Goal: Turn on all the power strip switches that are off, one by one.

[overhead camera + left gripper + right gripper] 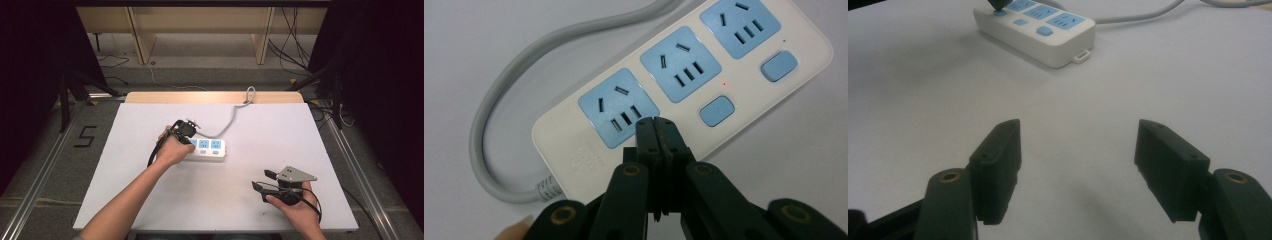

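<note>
Item: power strip (207,148), white body, three blue socket faces in a row, each with a blue push switch beside it. Lies flat near the middle of the worktop (150,200), long side running left to right in the high view. A small red light (724,84) glows beside the middle socket in the left gripper view. A grey cable (231,120) leaves the strip's left end, loops round and runs back over the far edge of the worktop.

Item: left claw (656,125), held in the person's left hand (172,150). Jaws fully together, nothing between them. The closed tips point down onto the left end of the strip, at the switch position next to the left-hand socket; in the right gripper view the tip sits on a blue switch (999,12) there.

Item: right claw (1078,150), held in the person's right hand (295,202) near the front right of the worktop, well apart from the strip. Jaws spread wide, empty, with bare worktop between them, and aimed towards the strip.

Item: worktop, pale grey sheet over a wooden top.
</note>
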Available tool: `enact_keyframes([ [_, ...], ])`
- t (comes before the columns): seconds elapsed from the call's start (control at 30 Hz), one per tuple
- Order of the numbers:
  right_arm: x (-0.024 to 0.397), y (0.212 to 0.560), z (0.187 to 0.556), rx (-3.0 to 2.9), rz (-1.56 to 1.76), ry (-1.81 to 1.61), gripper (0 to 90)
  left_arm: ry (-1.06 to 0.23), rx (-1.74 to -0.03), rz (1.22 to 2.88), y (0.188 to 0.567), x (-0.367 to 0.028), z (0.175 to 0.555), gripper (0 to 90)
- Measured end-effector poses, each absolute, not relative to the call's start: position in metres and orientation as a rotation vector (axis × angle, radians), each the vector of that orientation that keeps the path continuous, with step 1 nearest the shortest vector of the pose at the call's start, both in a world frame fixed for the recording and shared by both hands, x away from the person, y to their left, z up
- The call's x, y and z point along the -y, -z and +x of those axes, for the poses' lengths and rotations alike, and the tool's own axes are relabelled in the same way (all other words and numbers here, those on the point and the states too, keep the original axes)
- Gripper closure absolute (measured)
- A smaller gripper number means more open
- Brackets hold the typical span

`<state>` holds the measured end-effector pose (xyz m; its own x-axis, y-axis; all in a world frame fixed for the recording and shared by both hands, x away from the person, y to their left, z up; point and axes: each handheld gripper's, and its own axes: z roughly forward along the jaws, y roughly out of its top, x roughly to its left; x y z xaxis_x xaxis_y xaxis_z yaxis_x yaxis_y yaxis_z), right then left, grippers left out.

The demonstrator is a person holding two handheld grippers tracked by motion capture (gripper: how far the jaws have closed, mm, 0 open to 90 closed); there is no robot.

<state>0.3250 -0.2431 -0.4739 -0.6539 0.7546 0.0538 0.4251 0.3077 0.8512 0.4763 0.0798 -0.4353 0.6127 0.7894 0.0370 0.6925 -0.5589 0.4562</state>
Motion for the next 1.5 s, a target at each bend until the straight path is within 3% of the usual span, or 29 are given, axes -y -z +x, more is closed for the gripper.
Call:
enact_keyframes([
  [1.5, 0.2422, 0.4738, 0.3246, -2.229, 1.051, -1.284, 36.3, -0.32, -1.215, 2.454, 0.4375, -0.0774, 0.481, 89.8],
])
